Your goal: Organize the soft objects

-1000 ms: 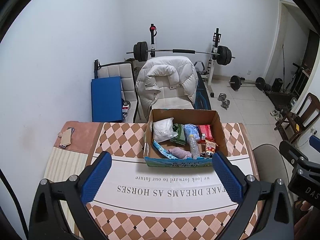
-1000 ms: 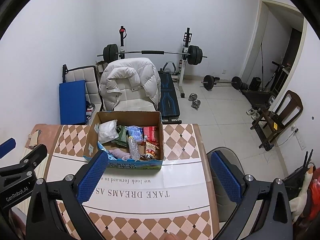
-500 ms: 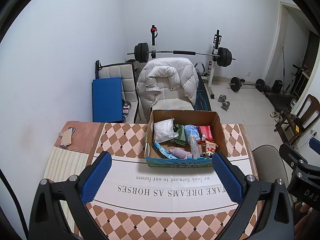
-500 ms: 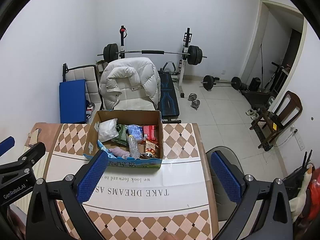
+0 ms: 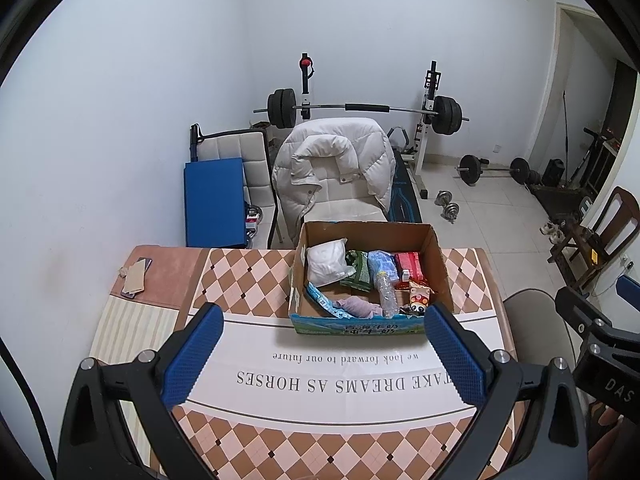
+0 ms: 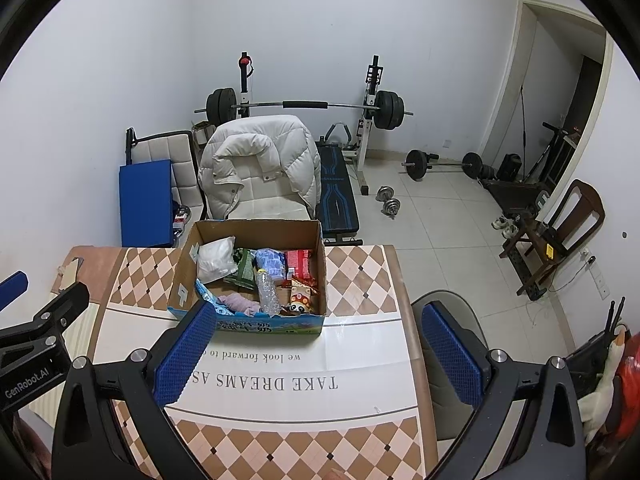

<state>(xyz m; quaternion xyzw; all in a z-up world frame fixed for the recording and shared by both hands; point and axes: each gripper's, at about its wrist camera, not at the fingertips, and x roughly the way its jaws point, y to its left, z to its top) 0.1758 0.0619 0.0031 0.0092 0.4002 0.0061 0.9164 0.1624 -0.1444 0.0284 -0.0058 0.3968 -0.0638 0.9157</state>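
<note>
Both jaws stood wide and held nothing above the surface's near edge.

Left gripper [image 5: 324, 354] and right gripper [image 6: 320, 354] hung side by side. The cardboard box [image 5: 436, 252] sat toward the surface's far edge, holding a white pouch [image 5: 326, 266], a lilac cloth [image 5: 358, 306], a clear bottle [image 5: 387, 294] and snack packets.

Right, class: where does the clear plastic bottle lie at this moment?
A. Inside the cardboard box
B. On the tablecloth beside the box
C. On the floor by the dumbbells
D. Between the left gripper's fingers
A: the bottle lies among the other items inside the open box, while both grippers hang open and empty.
</note>
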